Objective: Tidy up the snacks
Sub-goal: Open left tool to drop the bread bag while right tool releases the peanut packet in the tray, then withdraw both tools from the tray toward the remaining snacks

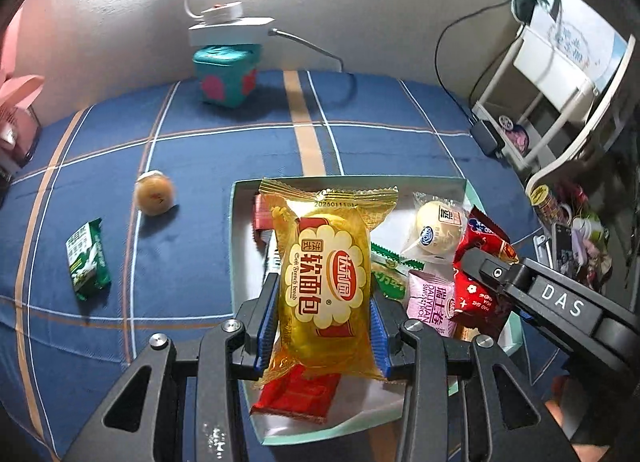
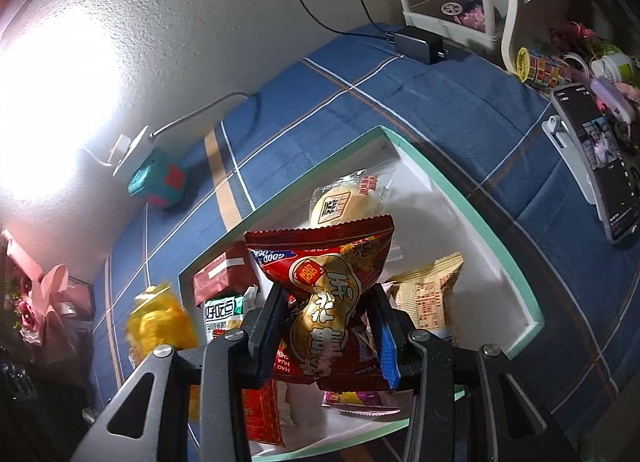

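My left gripper (image 1: 322, 326) is shut on a yellow soft-bread packet (image 1: 326, 282) and holds it over the white box with a mint rim (image 1: 240, 254). My right gripper (image 2: 326, 336) is shut on a red peanut snack bag (image 2: 328, 294), also over the box (image 2: 480, 222); it shows in the left wrist view (image 1: 486, 278) too. The box holds several snacks: a round bun (image 1: 434, 232), a pink Swiss roll pack (image 1: 430, 304), a red packet (image 1: 296, 398). A green packet (image 1: 88, 260) and a round wrapped cake (image 1: 153, 194) lie on the blue plaid cloth at the left.
A teal cube box (image 1: 226, 76) with a white power strip (image 1: 230, 28) on it stands by the back wall. A white shelf rack (image 1: 552, 98), a black charger (image 2: 418, 46), a phone on a stand (image 2: 600, 158) and clutter are at the right. Pink items (image 1: 18, 110) are at the far left.
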